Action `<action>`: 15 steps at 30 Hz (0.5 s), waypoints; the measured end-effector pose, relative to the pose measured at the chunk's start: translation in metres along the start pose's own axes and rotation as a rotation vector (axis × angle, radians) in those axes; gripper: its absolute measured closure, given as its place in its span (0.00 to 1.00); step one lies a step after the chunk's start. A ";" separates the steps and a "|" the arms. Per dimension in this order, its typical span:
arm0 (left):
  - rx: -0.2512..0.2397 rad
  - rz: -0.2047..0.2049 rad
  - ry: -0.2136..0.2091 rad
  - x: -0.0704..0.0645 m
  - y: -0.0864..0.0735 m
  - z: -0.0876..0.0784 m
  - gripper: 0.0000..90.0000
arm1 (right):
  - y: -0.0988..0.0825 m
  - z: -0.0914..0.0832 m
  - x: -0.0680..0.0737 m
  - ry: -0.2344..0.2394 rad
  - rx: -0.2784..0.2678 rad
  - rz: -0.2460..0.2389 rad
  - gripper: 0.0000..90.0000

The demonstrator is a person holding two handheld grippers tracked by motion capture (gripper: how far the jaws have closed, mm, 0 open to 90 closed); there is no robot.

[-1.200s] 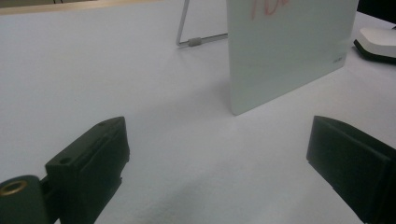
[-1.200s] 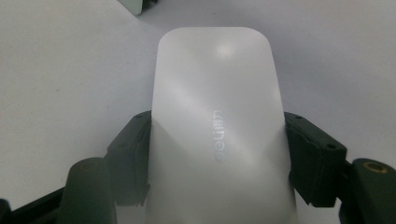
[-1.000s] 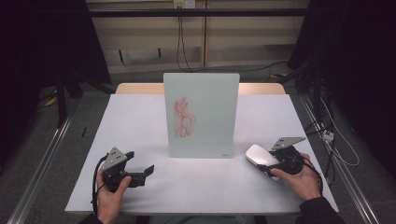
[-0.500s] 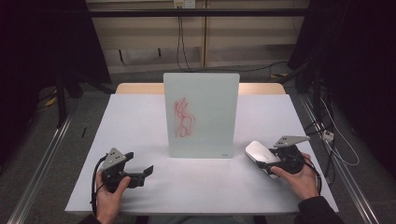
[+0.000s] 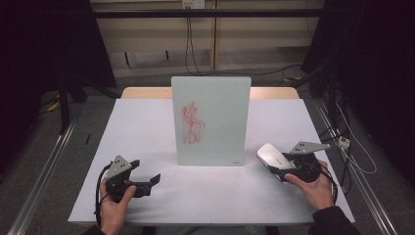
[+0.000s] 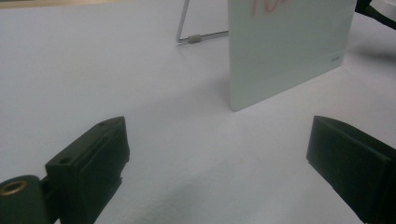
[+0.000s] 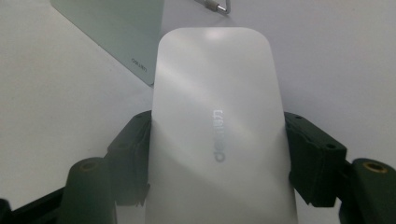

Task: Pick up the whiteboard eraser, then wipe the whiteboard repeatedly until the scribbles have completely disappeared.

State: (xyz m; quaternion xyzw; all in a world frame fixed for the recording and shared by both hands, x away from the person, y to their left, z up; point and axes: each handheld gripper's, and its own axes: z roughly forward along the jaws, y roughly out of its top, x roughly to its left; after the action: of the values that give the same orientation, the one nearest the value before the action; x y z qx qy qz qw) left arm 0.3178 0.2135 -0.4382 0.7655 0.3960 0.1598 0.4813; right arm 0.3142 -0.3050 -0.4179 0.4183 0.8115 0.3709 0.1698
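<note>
The flat white rounded plastic eraser block (image 7: 217,140) sits clamped between the jaws of the right hand-held gripper (image 5: 286,169), raised just off the bench (image 5: 147,127) near the lower right corner of the upright white glass drawing board (image 5: 211,120). Over the last second it has barely shifted, edging slightly toward the board, so the wipe of the red scribble (image 5: 192,123) looks not yet begun. The left hand-held gripper (image 6: 215,154) rests low on the bench with its jaws spread wide and nothing between them. The bench is a plain white sheet over a wooden top; around it lie dark curtains, a grey floor, trailing cables and metal rails.
</note>
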 end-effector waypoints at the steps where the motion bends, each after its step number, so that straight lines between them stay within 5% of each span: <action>1: 0.000 -0.001 -0.001 0.000 0.000 0.000 0.06 | 0.000 -0.001 0.000 0.001 -0.006 0.001 0.35; 15: -0.007 -0.010 0.011 0.001 -0.001 -0.001 0.06 | 0.009 -0.007 0.006 0.009 -0.061 -0.015 0.35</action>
State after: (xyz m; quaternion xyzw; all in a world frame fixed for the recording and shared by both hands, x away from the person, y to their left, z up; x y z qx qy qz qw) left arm 0.3171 0.2153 -0.4390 0.7608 0.4020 0.1631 0.4827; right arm 0.3113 -0.2998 -0.4066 0.4052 0.8037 0.3959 0.1818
